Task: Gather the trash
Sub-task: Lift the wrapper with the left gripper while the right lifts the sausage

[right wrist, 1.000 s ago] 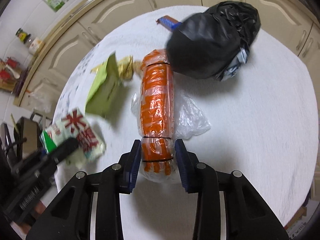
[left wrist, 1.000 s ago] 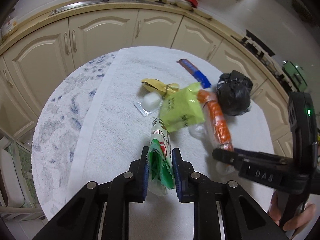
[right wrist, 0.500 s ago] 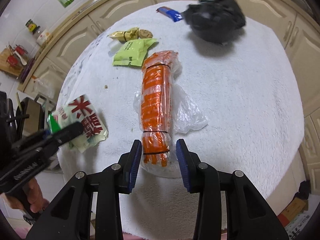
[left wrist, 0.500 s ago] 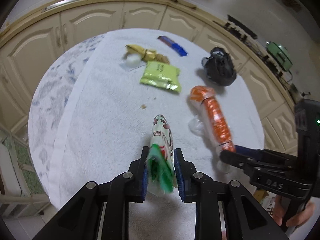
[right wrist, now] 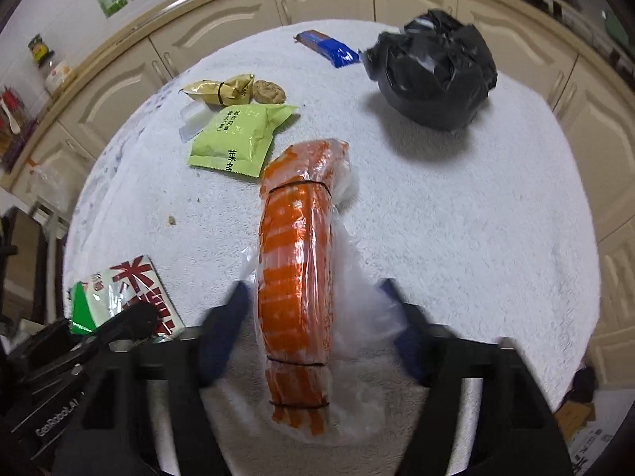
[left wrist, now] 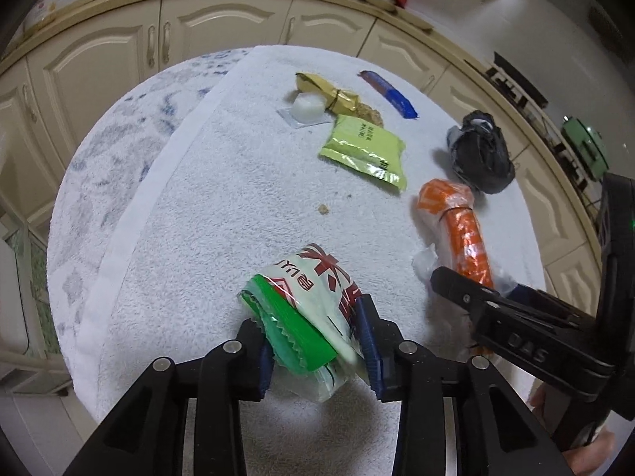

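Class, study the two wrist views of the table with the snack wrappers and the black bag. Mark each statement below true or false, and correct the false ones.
1. The right tongs are spread wide, either side of the orange roll. True.
2. The black bag rests on top of the orange roll. False: it sits apart, farther back on the white towel.
3. The left tongs have the green-and-white packet between their pads. True.
4. The blue wrapper lies between the lime-green packet and the orange roll. False: it lies at the far edge, beside the black bag.
5. A small crumb lies on the towel. True.
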A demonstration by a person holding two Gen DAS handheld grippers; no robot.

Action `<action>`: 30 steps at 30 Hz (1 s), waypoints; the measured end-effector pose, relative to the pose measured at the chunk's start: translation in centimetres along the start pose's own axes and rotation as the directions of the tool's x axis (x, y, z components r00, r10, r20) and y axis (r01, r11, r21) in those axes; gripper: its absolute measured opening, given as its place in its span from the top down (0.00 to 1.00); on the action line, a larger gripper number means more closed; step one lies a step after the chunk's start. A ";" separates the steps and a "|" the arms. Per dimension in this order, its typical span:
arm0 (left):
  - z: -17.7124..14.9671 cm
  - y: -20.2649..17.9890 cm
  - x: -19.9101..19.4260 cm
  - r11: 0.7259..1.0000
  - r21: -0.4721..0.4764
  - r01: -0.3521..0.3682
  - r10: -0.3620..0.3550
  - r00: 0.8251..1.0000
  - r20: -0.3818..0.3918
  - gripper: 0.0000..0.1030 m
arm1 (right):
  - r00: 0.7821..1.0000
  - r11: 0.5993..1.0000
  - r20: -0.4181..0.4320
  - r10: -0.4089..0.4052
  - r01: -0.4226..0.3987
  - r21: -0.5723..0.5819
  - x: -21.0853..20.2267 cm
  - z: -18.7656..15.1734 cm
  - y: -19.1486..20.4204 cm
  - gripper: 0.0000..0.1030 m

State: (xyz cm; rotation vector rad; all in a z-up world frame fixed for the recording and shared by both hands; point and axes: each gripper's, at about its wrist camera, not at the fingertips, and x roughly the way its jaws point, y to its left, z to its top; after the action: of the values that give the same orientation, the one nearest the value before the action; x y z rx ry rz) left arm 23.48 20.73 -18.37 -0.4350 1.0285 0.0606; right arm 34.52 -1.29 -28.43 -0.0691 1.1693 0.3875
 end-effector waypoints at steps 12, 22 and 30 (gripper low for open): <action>0.6 -2.5 -2.0 0.997 0.075 0.019 -0.021 0.999 0.033 0.83 | 0.995 0.993 0.017 0.096 -0.097 0.062 -2.5 -1.7 -1.9 0.70; 0.3 -7.1 -2.5 0.980 0.195 0.040 -0.047 0.998 0.031 0.84 | 0.994 0.984 0.072 0.087 -0.097 0.147 -5.4 -3.5 -5.5 0.76; -0.5 -10.9 -1.5 0.960 0.267 0.083 -0.086 0.996 -0.002 0.84 | 0.995 0.975 0.078 0.066 -0.081 0.208 -6.1 -4.6 -9.0 0.87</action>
State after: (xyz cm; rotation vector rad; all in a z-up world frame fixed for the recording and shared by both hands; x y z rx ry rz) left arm 25.05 10.84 -13.87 -0.2315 0.9910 -0.1514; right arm 31.44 -12.47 -26.05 0.1721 1.1386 0.3260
